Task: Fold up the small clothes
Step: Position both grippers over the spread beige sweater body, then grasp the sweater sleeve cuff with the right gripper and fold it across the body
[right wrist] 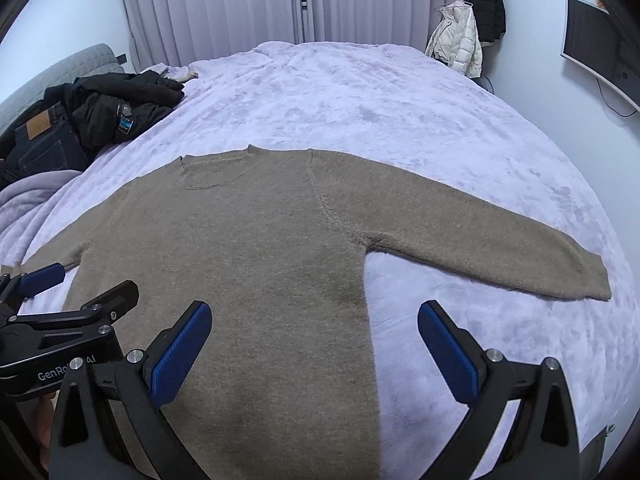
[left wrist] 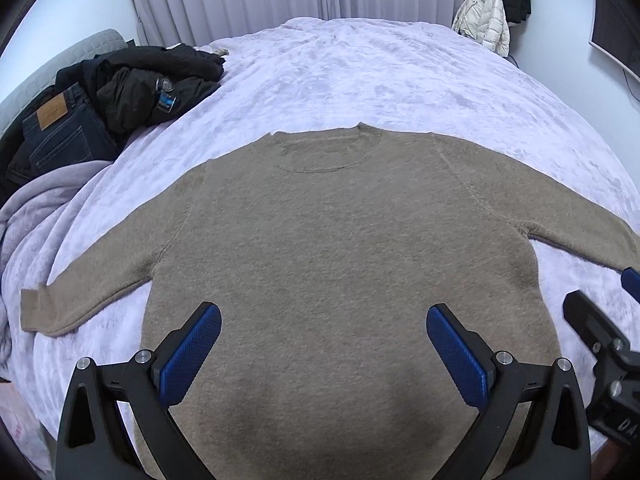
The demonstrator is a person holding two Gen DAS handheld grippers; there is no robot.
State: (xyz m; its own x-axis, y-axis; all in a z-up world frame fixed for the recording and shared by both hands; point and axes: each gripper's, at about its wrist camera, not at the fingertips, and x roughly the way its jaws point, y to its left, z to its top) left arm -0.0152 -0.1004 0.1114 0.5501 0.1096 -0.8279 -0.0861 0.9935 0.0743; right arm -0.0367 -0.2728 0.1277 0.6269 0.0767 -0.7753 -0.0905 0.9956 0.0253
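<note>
A tan knit sweater (left wrist: pixel 320 240) lies flat on the bed, collar at the far side, both sleeves spread out to the sides. It also shows in the right wrist view (right wrist: pixel 248 248), with its right sleeve (right wrist: pixel 480 236) stretched out. My left gripper (left wrist: pixel 324 320) is open and empty, hovering over the sweater's lower middle. My right gripper (right wrist: pixel 316 320) is open and empty, over the sweater's lower right edge. Each gripper shows at the edge of the other's view: the right one in the left wrist view (left wrist: pixel 600 304), the left one in the right wrist view (right wrist: pixel 80 284).
A lilac fleece blanket (left wrist: pixel 400 76) covers the bed. A pile of dark jackets and jeans (left wrist: pixel 100 100) lies at the far left. Coats (left wrist: pixel 488 12) hang at the back right by the curtains. A monitor (right wrist: pixel 600 48) is on the right wall.
</note>
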